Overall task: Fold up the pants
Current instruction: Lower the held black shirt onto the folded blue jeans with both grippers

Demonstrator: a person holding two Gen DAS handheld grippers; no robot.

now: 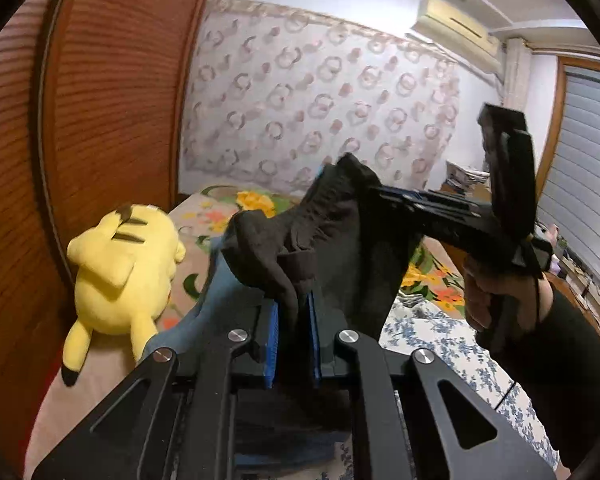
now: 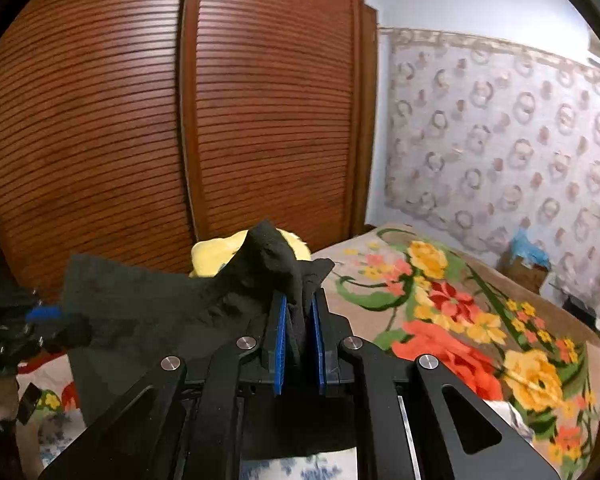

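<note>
Black pants (image 1: pixel 340 232) hang stretched above the bed (image 2: pixel 460 304), pinched by the left gripper (image 1: pixel 294 320) and right gripper (image 2: pixel 300 332). No readable writing.

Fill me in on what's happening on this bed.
A person holds a gripper in each hand, folding black pants. The left gripper and the right gripper each have their jaws shut on a bunch of the fabric, lifting it above the floral blanket. A yellow plush toy lies beside the wooden wardrobe.
</note>
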